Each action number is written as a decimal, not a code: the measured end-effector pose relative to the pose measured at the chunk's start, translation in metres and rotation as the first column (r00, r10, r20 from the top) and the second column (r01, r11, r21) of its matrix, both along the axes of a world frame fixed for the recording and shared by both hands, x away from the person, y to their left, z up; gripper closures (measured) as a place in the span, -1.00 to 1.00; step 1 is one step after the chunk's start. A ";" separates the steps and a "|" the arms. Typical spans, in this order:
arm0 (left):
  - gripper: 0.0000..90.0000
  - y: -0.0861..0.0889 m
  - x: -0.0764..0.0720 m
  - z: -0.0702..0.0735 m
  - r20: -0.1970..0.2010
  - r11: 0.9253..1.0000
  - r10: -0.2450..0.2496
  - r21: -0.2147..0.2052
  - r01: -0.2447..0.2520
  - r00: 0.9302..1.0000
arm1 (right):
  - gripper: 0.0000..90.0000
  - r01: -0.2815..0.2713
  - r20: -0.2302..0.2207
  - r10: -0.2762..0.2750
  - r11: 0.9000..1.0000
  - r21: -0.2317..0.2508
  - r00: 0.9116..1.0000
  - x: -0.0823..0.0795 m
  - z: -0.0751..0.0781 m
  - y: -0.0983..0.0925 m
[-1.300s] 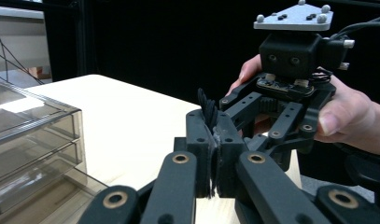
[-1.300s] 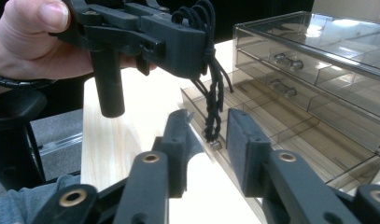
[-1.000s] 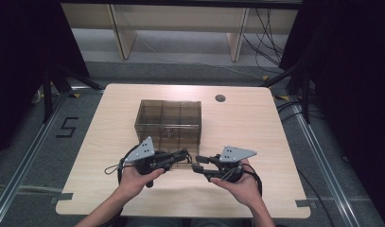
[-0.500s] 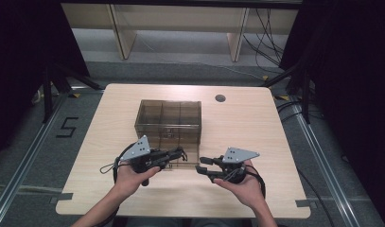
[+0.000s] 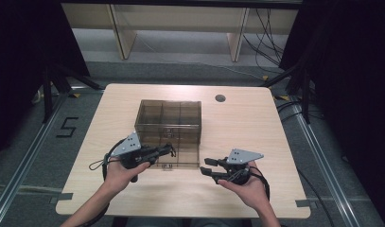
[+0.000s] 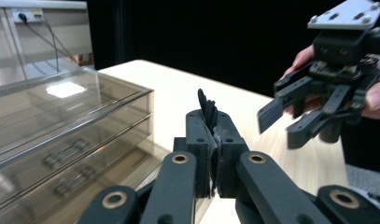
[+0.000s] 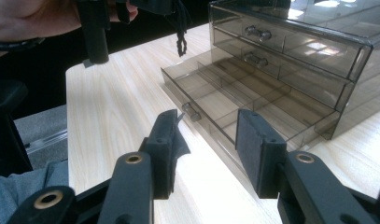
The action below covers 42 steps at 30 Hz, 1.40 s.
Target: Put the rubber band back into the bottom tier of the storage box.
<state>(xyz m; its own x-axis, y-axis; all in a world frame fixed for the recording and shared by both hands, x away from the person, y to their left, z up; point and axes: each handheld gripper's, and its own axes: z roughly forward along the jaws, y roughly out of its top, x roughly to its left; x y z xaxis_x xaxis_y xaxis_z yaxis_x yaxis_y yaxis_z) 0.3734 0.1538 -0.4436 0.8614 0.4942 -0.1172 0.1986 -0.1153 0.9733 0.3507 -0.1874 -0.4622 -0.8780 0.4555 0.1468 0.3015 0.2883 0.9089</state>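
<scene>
- My left gripper (image 6: 211, 140) has its fingers (image 6: 199, 154) clamped on a small black corded thing (image 6: 207, 108); it sticks up past the tips, and in the right gripper view it dangles (image 7: 180, 32) below them.
- My right gripper (image 7: 204, 154) is empty, fingers (image 7: 165, 149) spread wide; they have just been opening, nothing between them.
- Smoky clear drawer box (image 5: 169, 123) sits on the bench (image 5: 256, 123) ahead of both sets of fingers; its bottom drawer (image 7: 234, 105) is pulled out, and the drawer knob (image 7: 191, 112) lies just beyond my right fingertips.
- My read of the step: drop the black thing into the open drawer.
- To do it well: carry the left fingers over a compartment, not the dividers, and come in below the closed drawers above.
- Lower until the dangling end is inside the walls, then release.
- Keep the right fingers near the knob but off it, ready to push the drawer shut.
- Risk: the cord snags on the drawer front or hangs over the rim.
</scene>
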 end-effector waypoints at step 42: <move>0.93 0.045 0.040 0.015 -0.095 0.930 0.073 0.366 -0.033 0.993 | 0.33 0.065 -0.033 -0.068 0.995 -0.079 0.997 -0.009 -0.028 -0.025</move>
<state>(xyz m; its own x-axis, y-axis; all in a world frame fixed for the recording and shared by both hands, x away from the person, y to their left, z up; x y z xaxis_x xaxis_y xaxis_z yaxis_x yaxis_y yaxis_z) 0.4133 0.1986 -0.4286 0.8252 0.5647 -0.0097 0.3133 -0.4435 0.8397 0.3416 -0.2122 -0.4901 -0.8405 0.5237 0.1393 0.3540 0.3360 0.8728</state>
